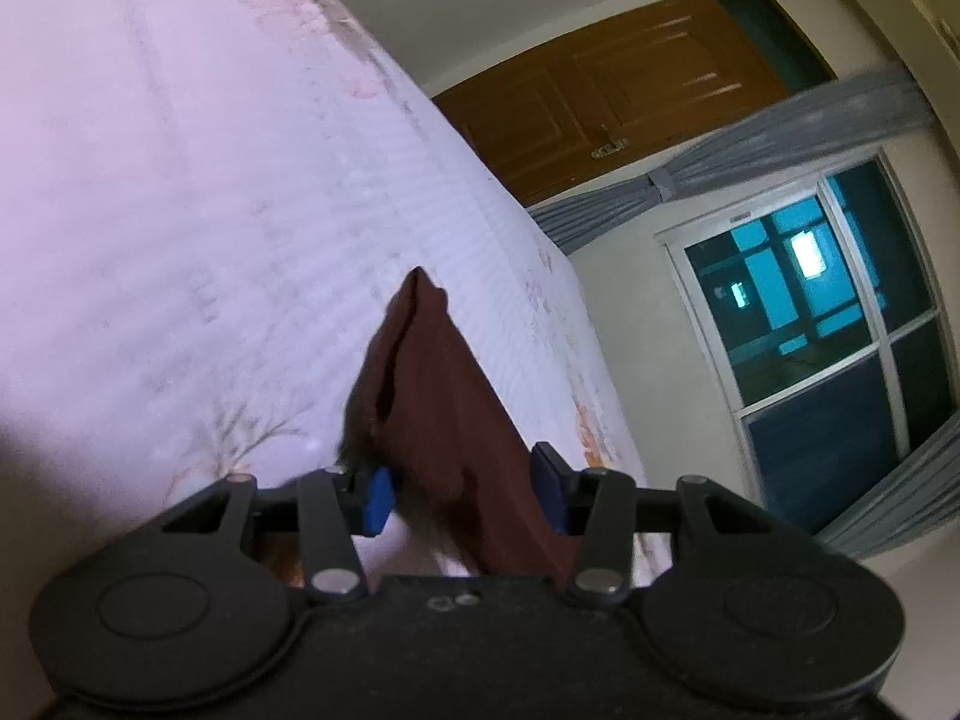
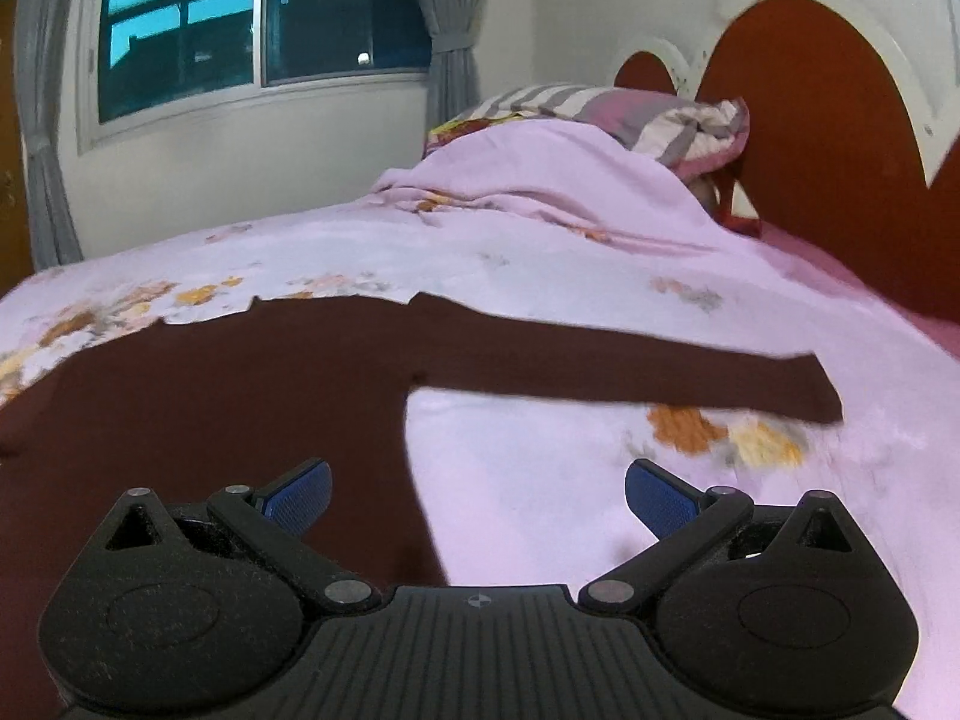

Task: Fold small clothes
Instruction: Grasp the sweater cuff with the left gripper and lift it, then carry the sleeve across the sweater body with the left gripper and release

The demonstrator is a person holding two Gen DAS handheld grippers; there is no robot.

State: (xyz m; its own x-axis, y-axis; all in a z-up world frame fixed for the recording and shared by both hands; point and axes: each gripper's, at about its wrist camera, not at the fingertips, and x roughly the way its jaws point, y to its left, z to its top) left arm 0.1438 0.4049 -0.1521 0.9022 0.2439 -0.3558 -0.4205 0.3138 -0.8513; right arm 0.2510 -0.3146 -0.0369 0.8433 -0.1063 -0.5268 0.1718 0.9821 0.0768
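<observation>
A dark maroon long-sleeved garment point(image 2: 228, 384) lies spread flat on the pink floral bed cover point(image 2: 540, 252), one sleeve point(image 2: 630, 366) stretched out to the right. My right gripper point(image 2: 477, 498) is open and empty, low over the garment's right side edge below the sleeve. In the left wrist view a fold of the maroon garment point(image 1: 444, 396) runs between the blue pads of my left gripper point(image 1: 465, 495). The jaws stand partly apart around the cloth, and the fold rises off the bed cover point(image 1: 180, 180).
A striped pillow point(image 2: 630, 114) under a pink blanket lies at the bed's head by a red and white headboard point(image 2: 840, 138). A window point(image 2: 240, 18) with grey curtains is behind the bed. A wooden door point(image 1: 624, 96) stands past the bed's edge.
</observation>
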